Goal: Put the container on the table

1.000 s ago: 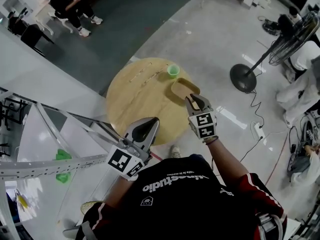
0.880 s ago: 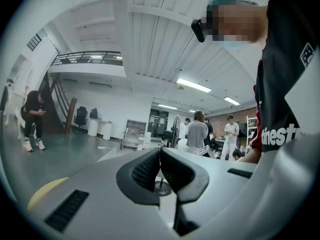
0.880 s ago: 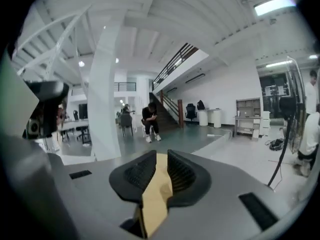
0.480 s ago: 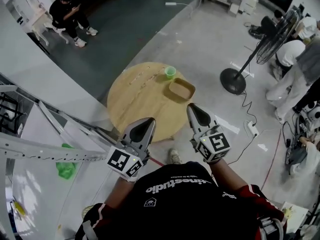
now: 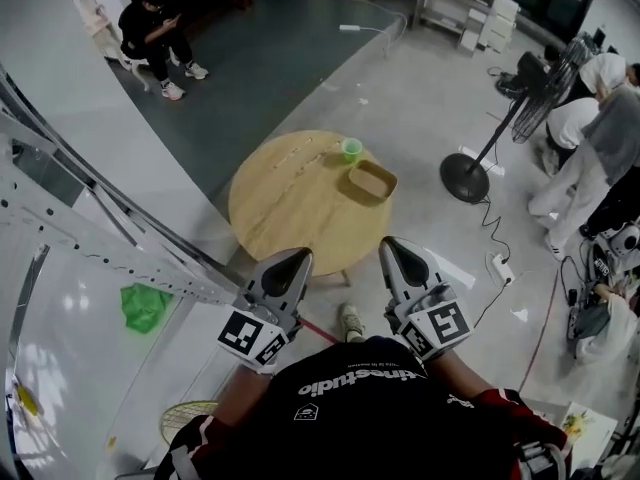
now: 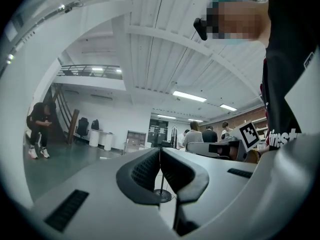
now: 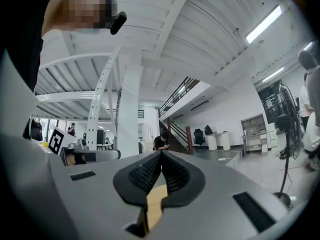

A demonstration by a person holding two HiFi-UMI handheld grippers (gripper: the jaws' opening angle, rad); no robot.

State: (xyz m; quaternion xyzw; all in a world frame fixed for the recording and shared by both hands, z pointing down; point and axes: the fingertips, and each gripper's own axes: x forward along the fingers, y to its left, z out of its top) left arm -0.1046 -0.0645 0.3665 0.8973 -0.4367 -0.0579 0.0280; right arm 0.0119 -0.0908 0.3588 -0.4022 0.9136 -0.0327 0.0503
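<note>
The brown tray-like container (image 5: 369, 181) rests on the right part of the round wooden table (image 5: 290, 213), next to a small green cup (image 5: 351, 149). Both grippers are held close to my body, well short of the table's near edge. In the head view my left gripper (image 5: 295, 260) and my right gripper (image 5: 392, 247) point toward the table with their jaws together. In the left gripper view the left gripper (image 6: 160, 153) is shut with nothing in it. The right gripper (image 7: 161, 156) in its own view is likewise shut and empty, with a strip of the tabletop showing below its pads.
A white metal truss (image 5: 120, 258) slants across the left. A standing fan (image 5: 463, 178) and a power strip (image 5: 497, 265) are on the floor at the right, near several people. A person (image 5: 150, 28) sits at the far left. Something green (image 5: 145, 306) lies on the floor.
My right gripper left the container on the table, drew back toward me and shut. The left gripper also pulled back. The table now lies farther off in the head view.
</note>
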